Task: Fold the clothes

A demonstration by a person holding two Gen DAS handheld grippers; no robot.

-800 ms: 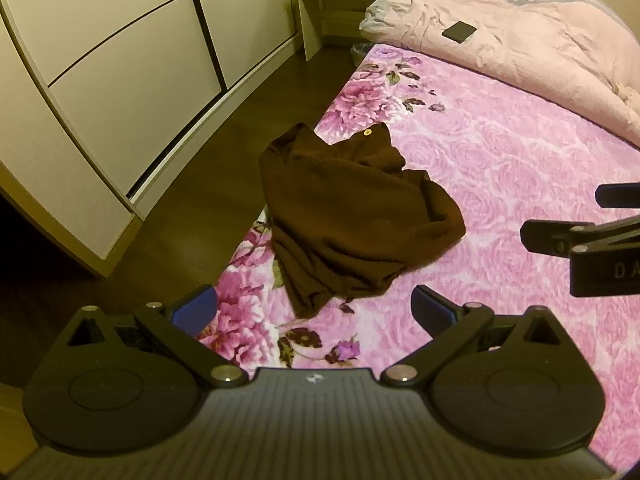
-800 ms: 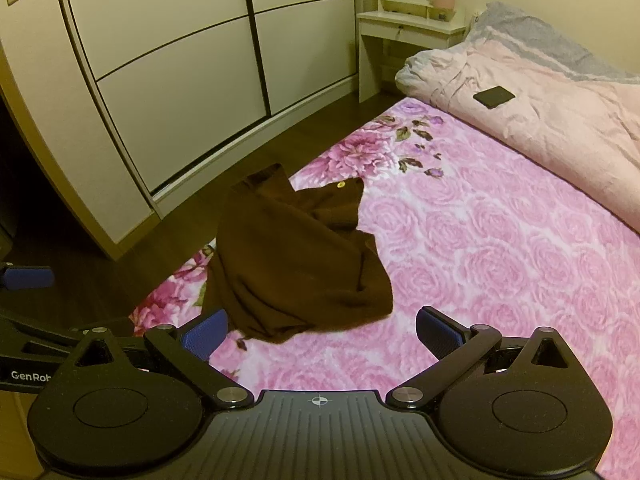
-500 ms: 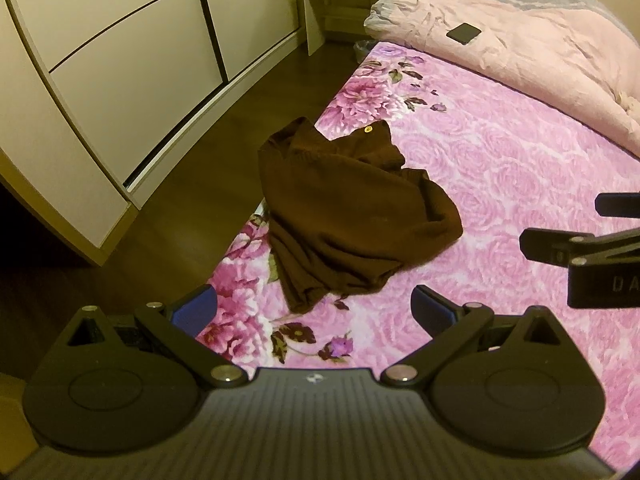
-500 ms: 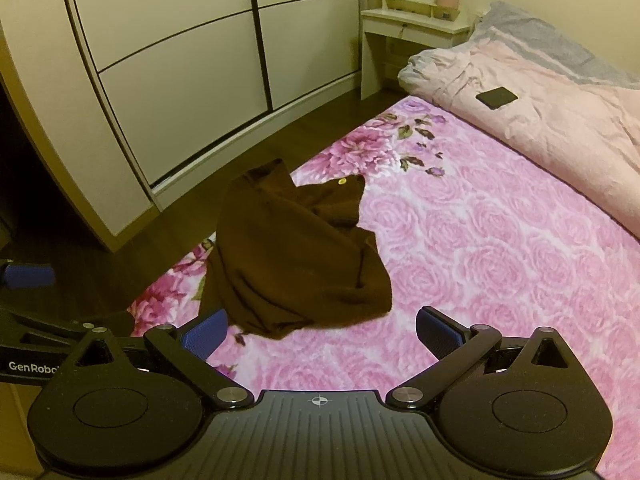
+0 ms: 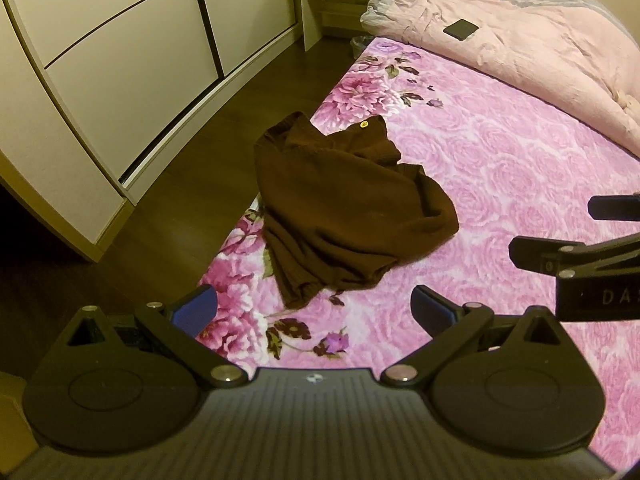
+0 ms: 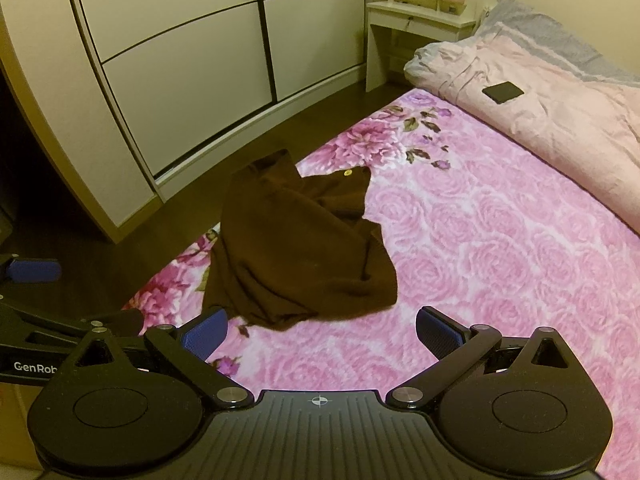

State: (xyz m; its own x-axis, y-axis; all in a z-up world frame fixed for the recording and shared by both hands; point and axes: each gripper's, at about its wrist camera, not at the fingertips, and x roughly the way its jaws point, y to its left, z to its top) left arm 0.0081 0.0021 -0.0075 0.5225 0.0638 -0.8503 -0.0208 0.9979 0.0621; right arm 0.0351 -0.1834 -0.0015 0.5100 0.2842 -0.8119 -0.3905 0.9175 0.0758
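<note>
Brown sweater [image 5: 344, 216] lies crumpled at the bed [image 5: 500, 168] edge; my left fingers [image 5: 314, 306] and right fingers [image 6: 322, 330] hover near it, both spread wide, holding nothing.

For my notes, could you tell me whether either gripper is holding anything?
Nothing is held: left gripper and right gripper are open, short of the brown sweater.

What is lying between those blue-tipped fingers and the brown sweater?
Only the pink floral bedspread; in the right wrist view nothing else sits between the right gripper and the brown sweater.
</note>
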